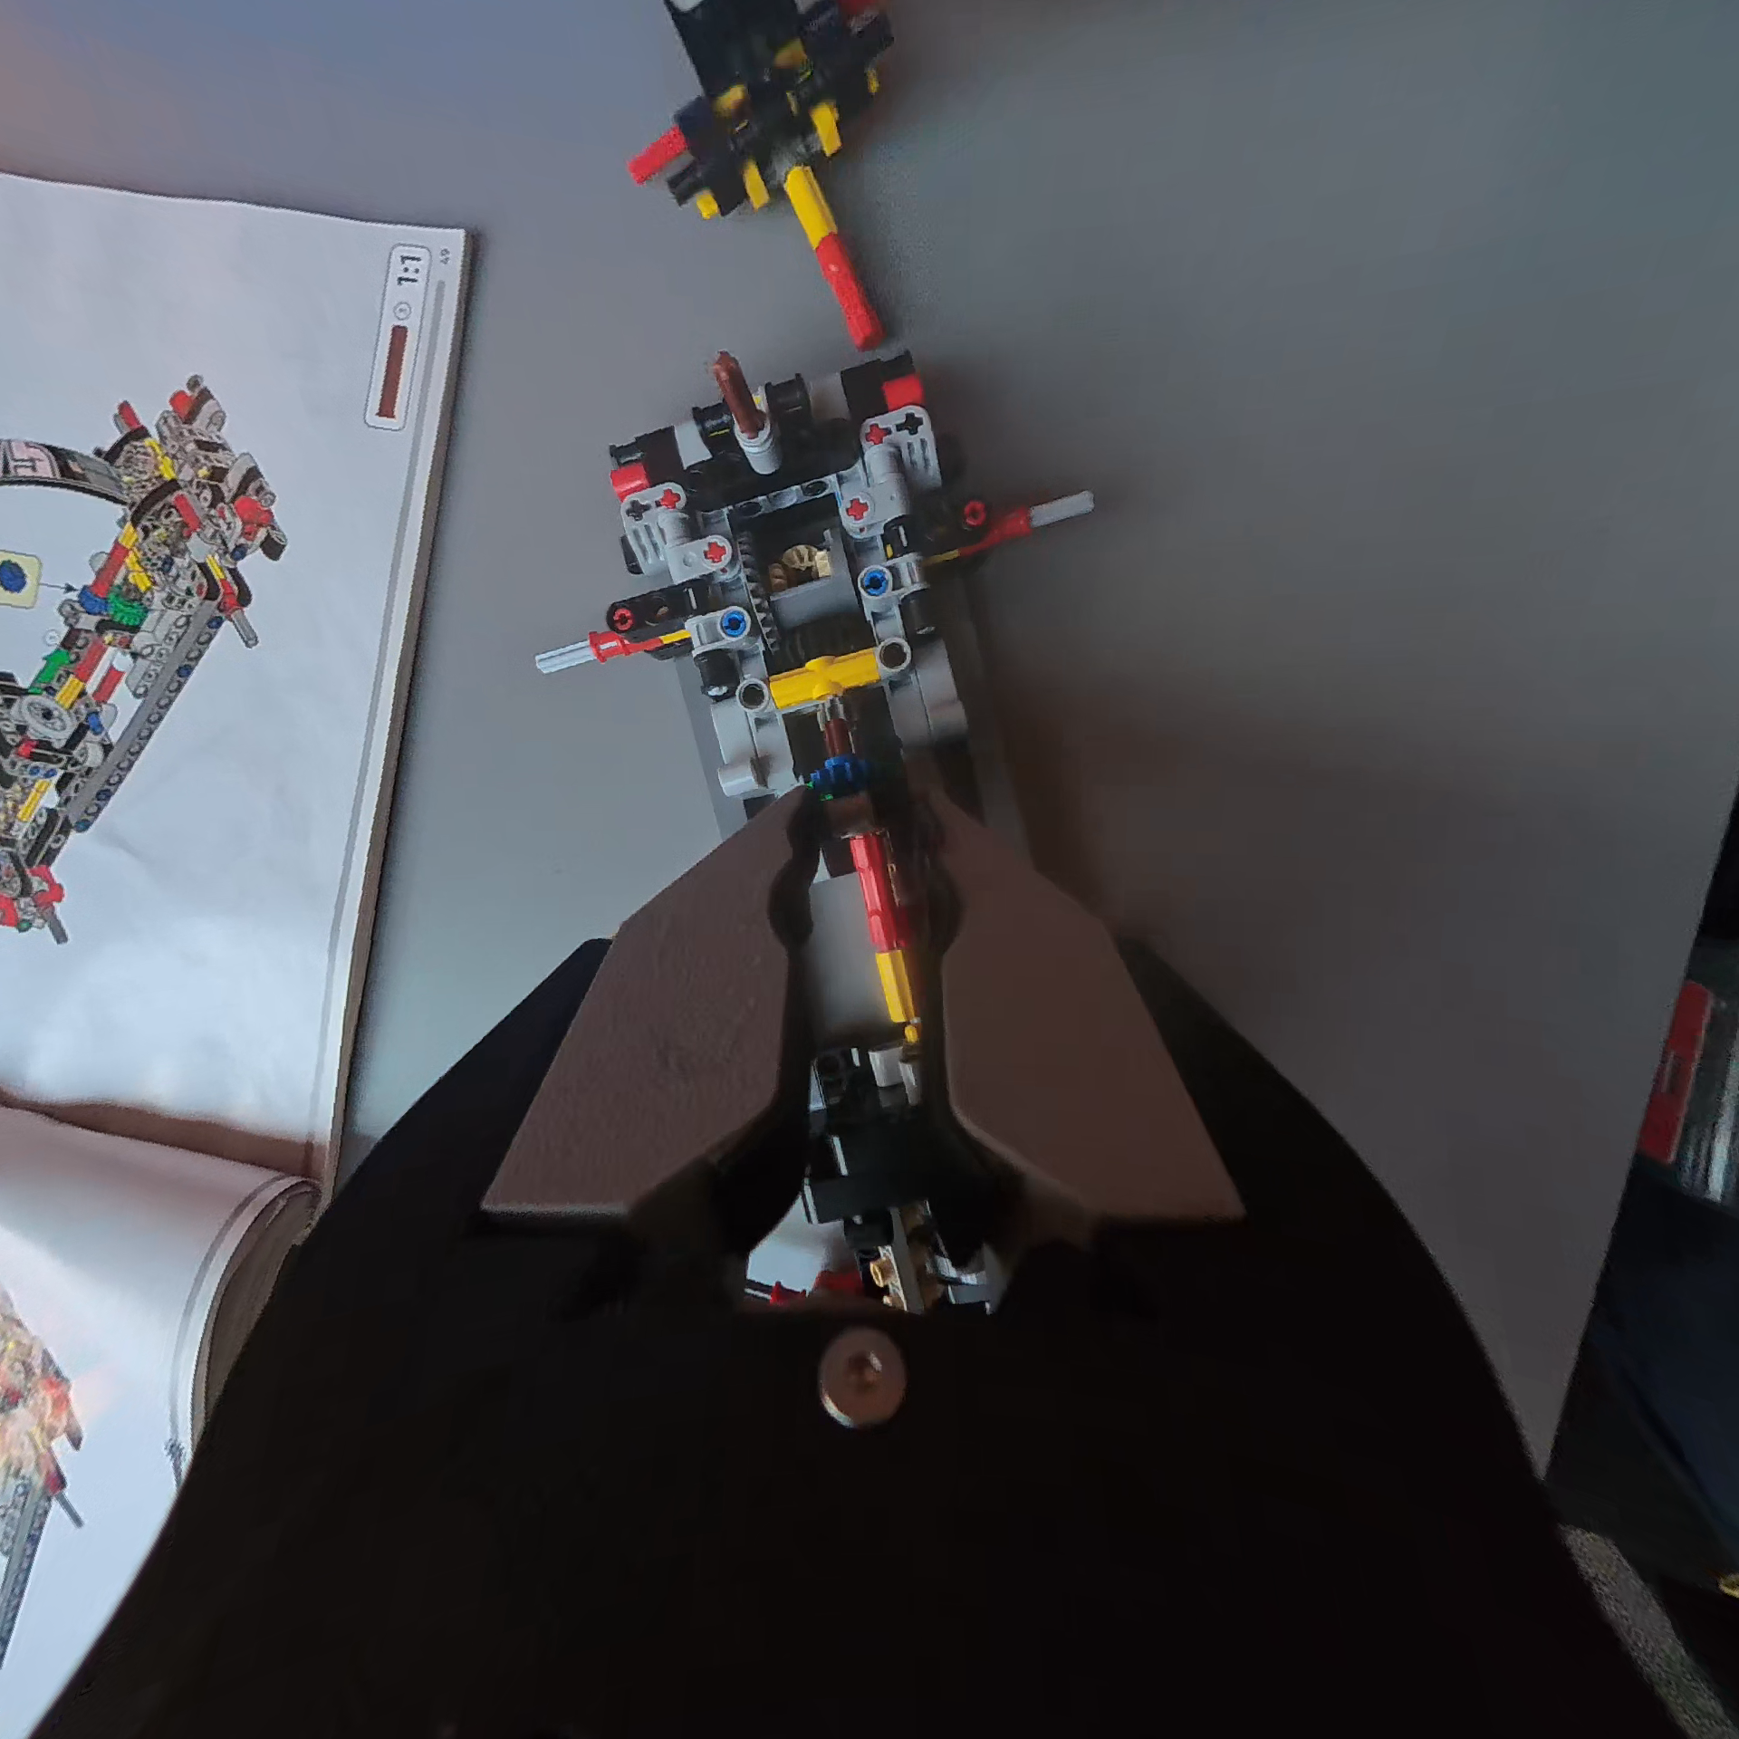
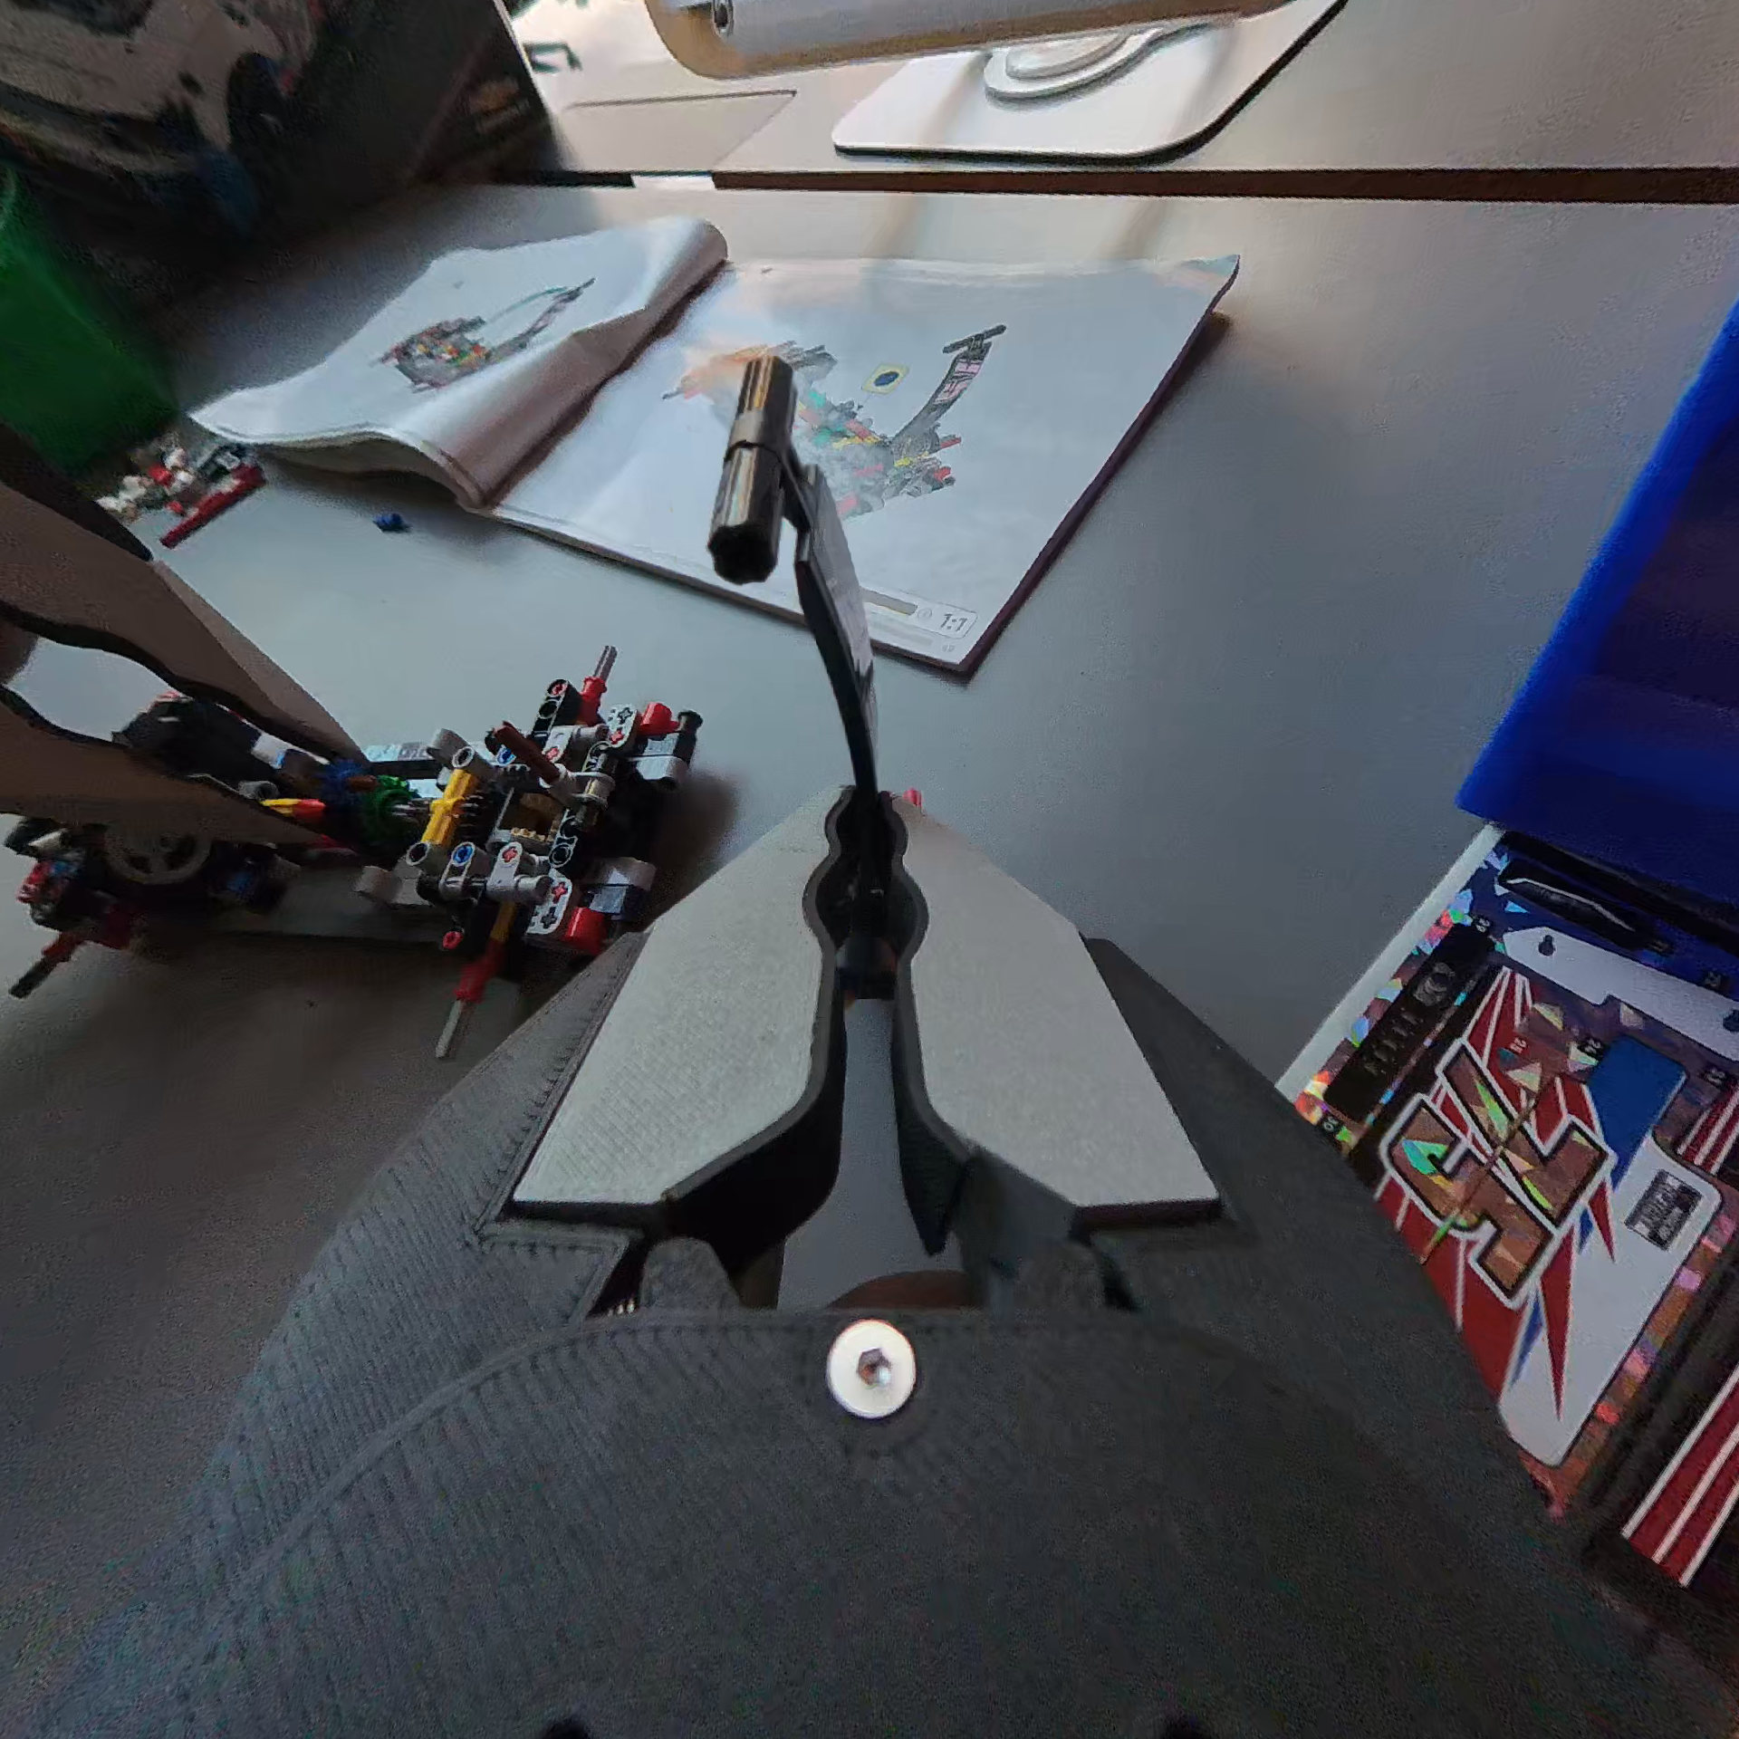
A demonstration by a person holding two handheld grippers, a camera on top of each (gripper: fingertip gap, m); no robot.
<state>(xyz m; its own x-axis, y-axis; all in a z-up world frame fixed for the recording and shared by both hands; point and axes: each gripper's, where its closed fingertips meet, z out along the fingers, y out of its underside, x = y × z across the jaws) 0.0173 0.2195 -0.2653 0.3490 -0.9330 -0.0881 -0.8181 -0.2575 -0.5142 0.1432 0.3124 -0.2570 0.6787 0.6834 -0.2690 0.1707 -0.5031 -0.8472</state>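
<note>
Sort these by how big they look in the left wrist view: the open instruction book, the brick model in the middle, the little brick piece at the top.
1. Instruction book
2. Brick model
3. Little brick piece, partly cut off by the picture's top edge.

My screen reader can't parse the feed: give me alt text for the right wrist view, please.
The right gripper is clamped on a thin, curved black piece with a black connector tube at its far end. Behind lies an open instruction booklet; at left, the other gripper reaches into a brick-built chassis.
</note>
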